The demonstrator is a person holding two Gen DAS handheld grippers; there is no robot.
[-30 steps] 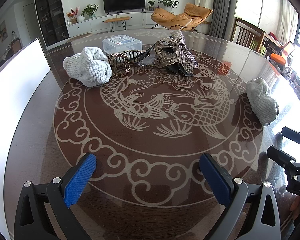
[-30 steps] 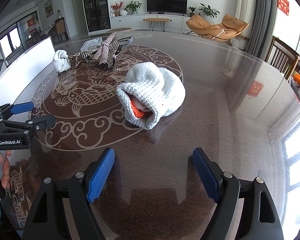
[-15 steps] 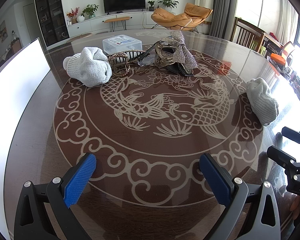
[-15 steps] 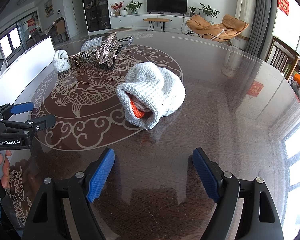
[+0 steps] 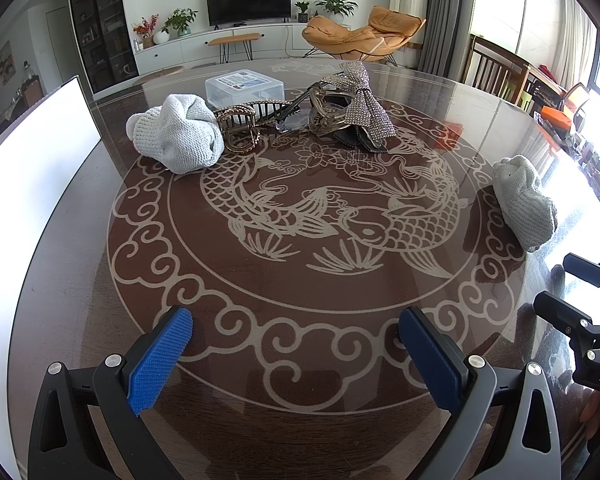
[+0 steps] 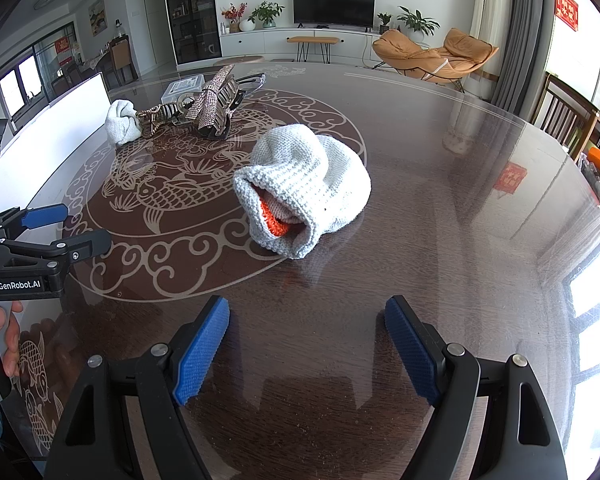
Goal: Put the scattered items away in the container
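The left gripper point(image 5: 296, 344) is being held low over the near edge of the round table point(image 5: 80, 264), its blue-padded fingers spread wide with nothing between them. The right gripper point(image 6: 306, 344) is likewise being held released and empty above the dark wood on its side of the table.

Across the table from the left gripper, a clear plastic box point(image 5: 244, 88) is being shown with its lid on and a label on top. Just in front of it, a white knitted hat point(image 5: 176, 136) is lying against a gold hair claw point(image 5: 238, 128); a dark comb-like clip point(image 5: 274, 106) and a rhinestone bow clip point(image 5: 360, 108) are piled beside them.

In the left wrist view, a second knitted hat point(image 5: 526, 200) is being seen only as a pale lump at the right rim of the carved pattern. In the right wrist view the same hat point(image 6: 304, 188) is being presented much nearer, directly ahead of the open fingers, and an orange lining is being revealed inside its opening, a detail hidden from the other camera.

The right wrist view is also showing the left gripper from the side at the frame's left edge, with a hand point(image 6: 4, 344) wrapped on its handle. The box is being largely screened there by the bow clip, its label unreadable.
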